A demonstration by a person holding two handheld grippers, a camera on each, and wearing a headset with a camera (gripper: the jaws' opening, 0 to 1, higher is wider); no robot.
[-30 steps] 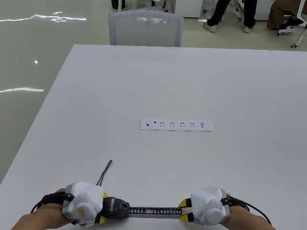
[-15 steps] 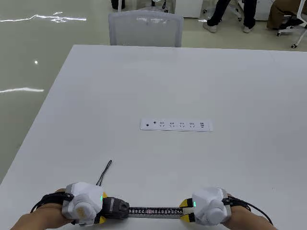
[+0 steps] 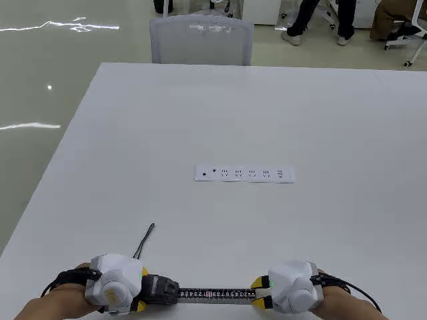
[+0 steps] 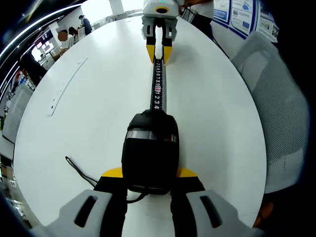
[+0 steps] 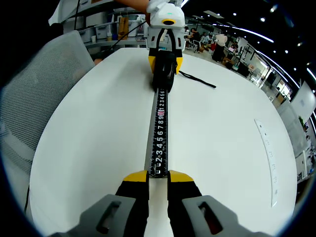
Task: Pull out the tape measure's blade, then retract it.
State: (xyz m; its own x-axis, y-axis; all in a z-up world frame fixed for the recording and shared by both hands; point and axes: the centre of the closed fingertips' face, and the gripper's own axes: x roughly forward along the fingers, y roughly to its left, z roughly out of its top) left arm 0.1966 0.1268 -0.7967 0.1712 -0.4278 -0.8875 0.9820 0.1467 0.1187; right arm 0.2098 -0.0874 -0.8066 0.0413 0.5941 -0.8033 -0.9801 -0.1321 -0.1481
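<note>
— Holding the tape measure (image 3: 160, 290) at the near edge of the table (image 3: 267, 113), right in front of me. Can you guess why I've split it between the two tongs?

— You tell me. What has the left one got?

— My left gripper (image 4: 150, 174) is clamped around the black case (image 4: 150, 148), one jaw on each flank, so the body can't slide when the other end is tugged. My right gripper (image 5: 158, 177) is closed down narrow on the tip of the blade (image 5: 159, 133), pinching it just below the first numerals.

— So the blade is out?

— A short run of it is, lying flat on the table between the two grippers, with the case to the left and the tip to the right. Both tools face each other along one line. I judge that's deliberate, since a straight pull lets the blade leave the mouth without kinking or twisting.

— How far along would you say?

— Early in the pull, by my reckoning, because only low numbers are showing. Retraction isn't begun.

— Anything in the way?

— A thin black cord (image 3: 145, 240) lies just beyond the left gripper, and the power strip (image 3: 244, 174) sits well apart, toward the middle. Neither crosses the blade's path. My worry is the pinch: if the tip slips, the blade will likely snap back toward the case.
</note>
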